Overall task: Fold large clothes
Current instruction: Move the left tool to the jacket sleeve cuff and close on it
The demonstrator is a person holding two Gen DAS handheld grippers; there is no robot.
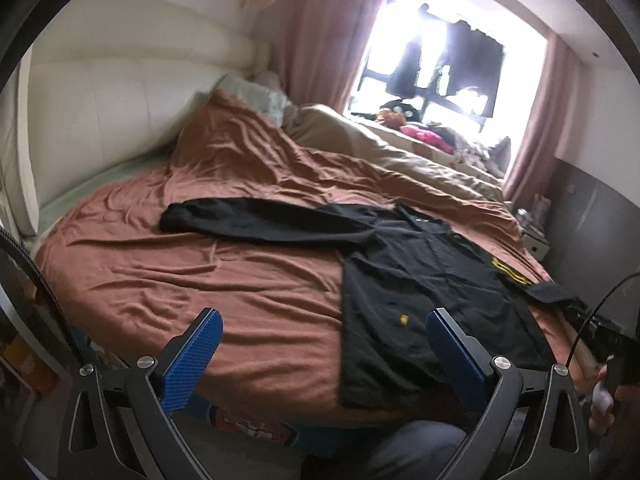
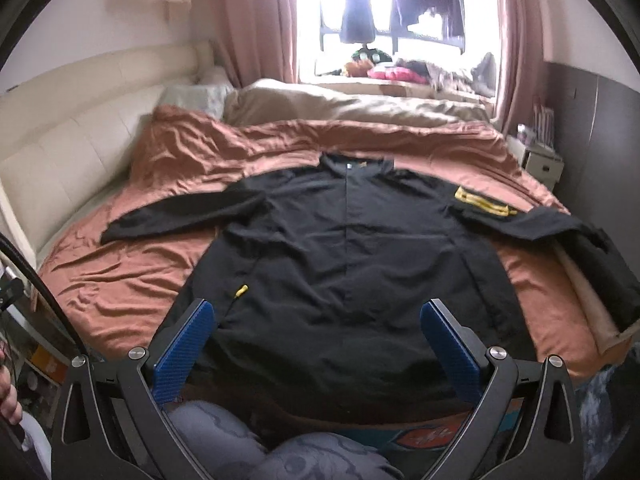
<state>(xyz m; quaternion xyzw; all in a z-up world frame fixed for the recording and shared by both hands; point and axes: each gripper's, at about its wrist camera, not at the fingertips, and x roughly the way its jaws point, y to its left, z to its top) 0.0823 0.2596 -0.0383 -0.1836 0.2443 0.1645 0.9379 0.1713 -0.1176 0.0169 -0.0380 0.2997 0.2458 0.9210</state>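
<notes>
A large black jacket [image 2: 344,256] lies spread flat on the rust-coloured bedspread [image 2: 132,276], front up, collar toward the window, both sleeves stretched out sideways. Its right sleeve, with yellow stripes [image 2: 476,200], hangs over the bed's right edge. In the left wrist view the same black jacket [image 1: 424,292] lies right of centre, one sleeve reaching left. My left gripper [image 1: 324,332] is open above the bed's near edge, just left of the hem, holding nothing. My right gripper [image 2: 318,322] is open above the jacket's lower hem, nothing between its blue pads [image 2: 182,348].
A cream padded headboard [image 1: 100,120] runs along the left. A beige duvet [image 2: 352,108] and pillows lie at the far side under the window with pink curtains. A small white bedside cabinet [image 2: 544,164] stands at the right. The person's grey-trousered knees [image 2: 256,444] press against the bed's near edge.
</notes>
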